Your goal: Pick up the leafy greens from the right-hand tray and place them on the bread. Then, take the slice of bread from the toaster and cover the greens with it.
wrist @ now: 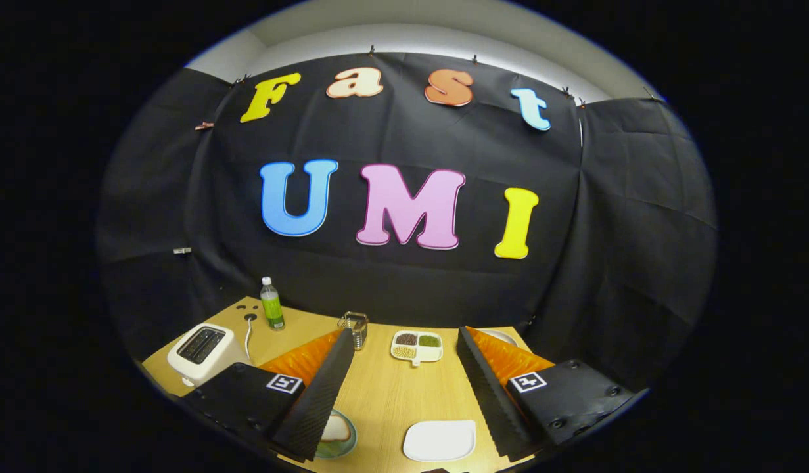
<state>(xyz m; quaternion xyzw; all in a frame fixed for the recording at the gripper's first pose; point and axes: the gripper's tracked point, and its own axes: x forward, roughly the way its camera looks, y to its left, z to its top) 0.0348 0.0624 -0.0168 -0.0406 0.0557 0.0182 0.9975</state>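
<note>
Leafy greens: cannot be made out from here. A pale curved rim (503, 336) peeks out just behind the right finger at the far right of the bench; contents hidden.

Bread slice (336, 430) lies on a greenish plate (344, 447), close in, partly tucked under the left finger's tip. Light crumb, darker crust edge.

Toaster (204, 351), white, two slots on top, sits at the left side of the bench, beyond the left finger. Whether a slice sits in a slot, cannot tell. Its cord (248, 335) runs back toward a hole in the bench top.

Claw (404, 420) spread wide, nothing between the fingers, held above the wooden bench (384, 394).

Between the fingers, near: an empty white square plate (439, 440). Farther ahead, still between them: a white divided dish (417, 347) with three compartments, holding dark, green and pale yellow grains.

Just past the left fingertip: a small metal-and-glass container (355, 326). Behind it to the left, a clear bottle (271, 303) with green label, upright, white cap, near the back edge.
</note>
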